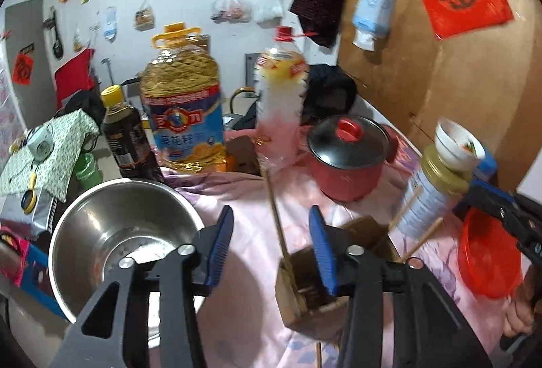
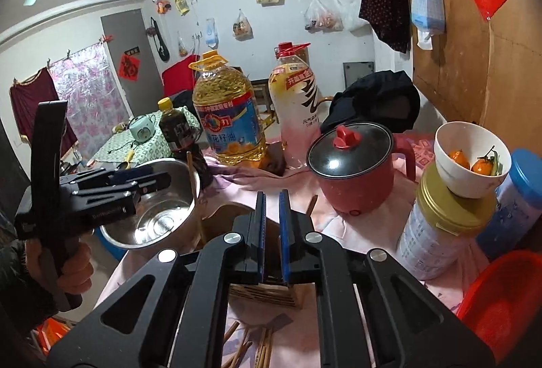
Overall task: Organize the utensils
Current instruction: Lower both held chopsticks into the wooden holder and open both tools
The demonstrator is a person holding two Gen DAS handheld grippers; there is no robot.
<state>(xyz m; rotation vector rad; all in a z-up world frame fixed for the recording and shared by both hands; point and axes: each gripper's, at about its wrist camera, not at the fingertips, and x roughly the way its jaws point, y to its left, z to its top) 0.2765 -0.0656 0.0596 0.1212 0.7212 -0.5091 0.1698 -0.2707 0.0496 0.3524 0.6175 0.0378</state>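
Observation:
My left gripper (image 1: pixel 271 249) is open over the pink cloth, its blue pads (image 1: pixel 220 246) wide apart and pressing on nothing. Just beyond it stands a brown wooden holder (image 1: pixel 298 283) with one chopstick (image 1: pixel 276 215) leaning up out of it; two more chopsticks (image 1: pixel 423 236) stick up at its right side. My right gripper (image 2: pixel 271 198) is shut with only a thin slit between its pads, empty, above the same holder (image 2: pixel 264 293). Loose chopsticks (image 2: pixel 250 347) lie on the cloth at the bottom of the right wrist view. A hand holds the left gripper (image 2: pixel 159 176) by the steel bowl.
A steel bowl (image 1: pixel 125 232) sits at the left. Oil bottle (image 1: pixel 184 103), dark sauce bottle (image 1: pixel 125 134) and a pink-white bottle (image 1: pixel 279 103) line the back. A red pot (image 1: pixel 349 158), a gold-lidded tin (image 2: pixel 437 222) bearing a white bowl (image 2: pixel 471 158), and a red basin (image 1: pixel 487 259) crowd the right.

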